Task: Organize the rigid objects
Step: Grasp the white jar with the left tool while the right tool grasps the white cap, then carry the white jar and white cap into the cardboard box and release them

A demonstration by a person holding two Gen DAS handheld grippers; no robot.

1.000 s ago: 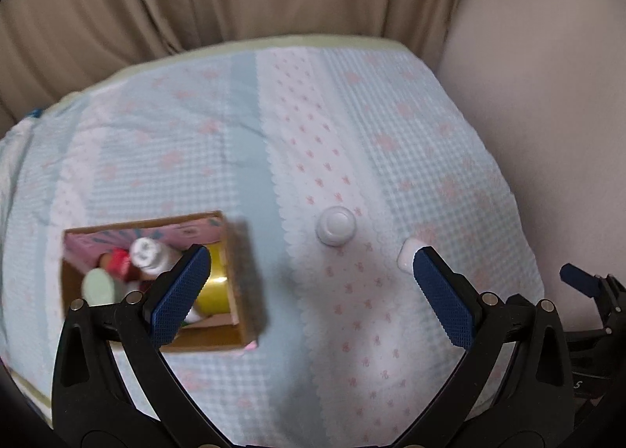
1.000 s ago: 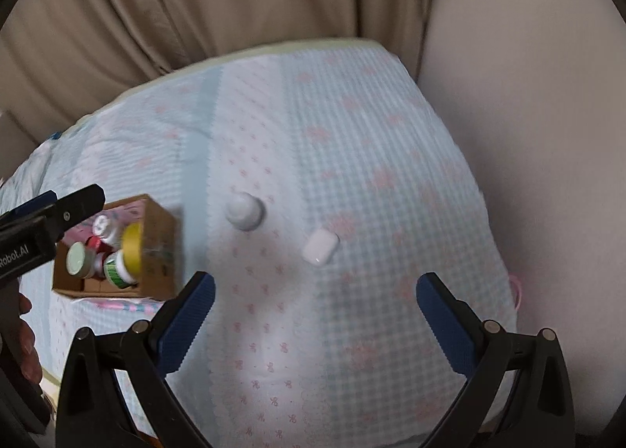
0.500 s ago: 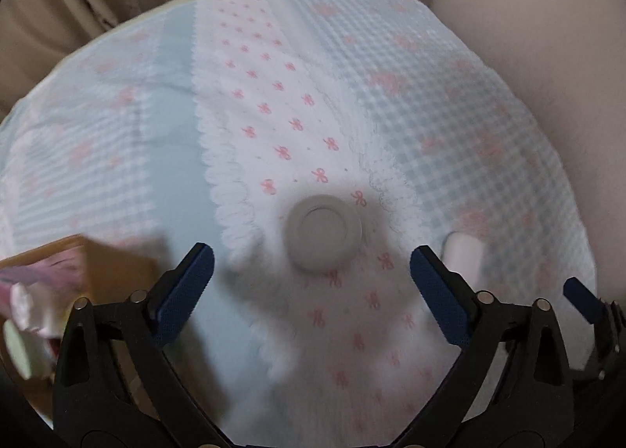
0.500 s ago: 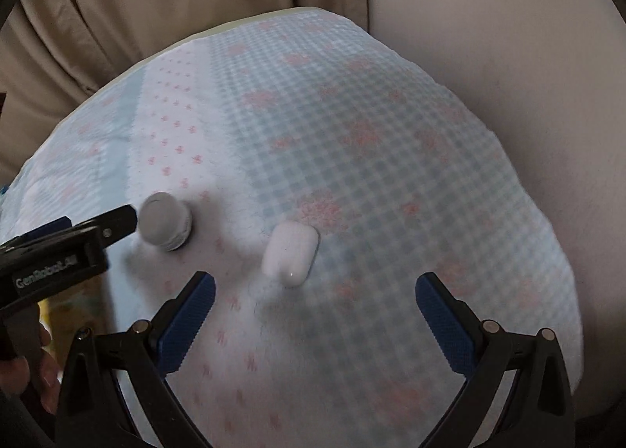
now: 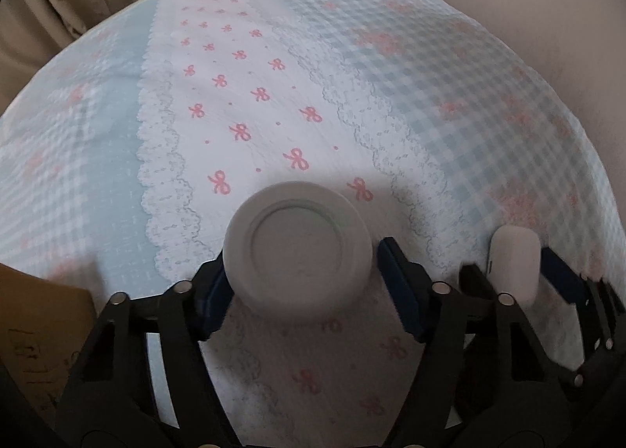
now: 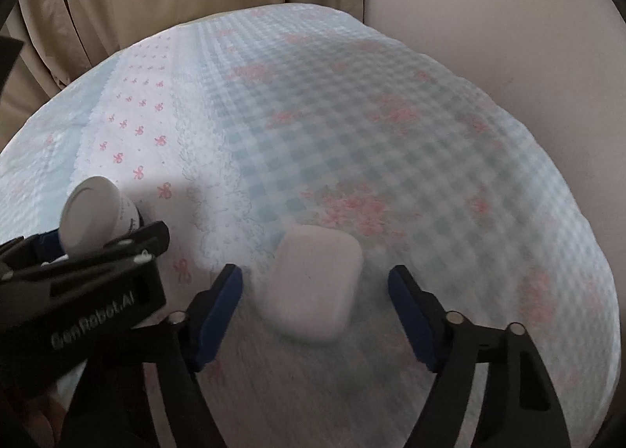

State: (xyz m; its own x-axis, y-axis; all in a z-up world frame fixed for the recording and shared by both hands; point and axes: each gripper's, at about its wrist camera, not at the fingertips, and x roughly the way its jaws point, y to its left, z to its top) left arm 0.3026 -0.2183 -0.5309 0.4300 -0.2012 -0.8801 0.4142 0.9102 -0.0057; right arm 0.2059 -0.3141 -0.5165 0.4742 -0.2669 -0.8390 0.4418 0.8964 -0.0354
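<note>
Step in hand: approach to a double pick-up; each gripper is lowered around its own item on the bed cover, and neither looks clamped yet.
Left gripper: jaws apart, straddling the round white jar; the pad at 9 o'clock sits at or just against the jar's rim, while a gap shows at the 3 o'clock pad.
Round white jar: upright on the bow-print strip of the cover, lid facing the camera, low and central in the left wrist view.
Right gripper: jaws apart, with the white rounded case lying flat between them and a gap on both sides.
White rounded case: on the checked part of the cover, at 3 o'clock from the jar and well clear of it.
Cardboard box: only a corner shows, at 8 o'clock in the left wrist view; contents hidden.
Next move, as a judgement: both grippers need to close squarely on their items, the left low on the jar's body under the lid, then lift and carry toward the box.
Risk: the smooth case may slip or pivot if gripped off-centre.
</note>
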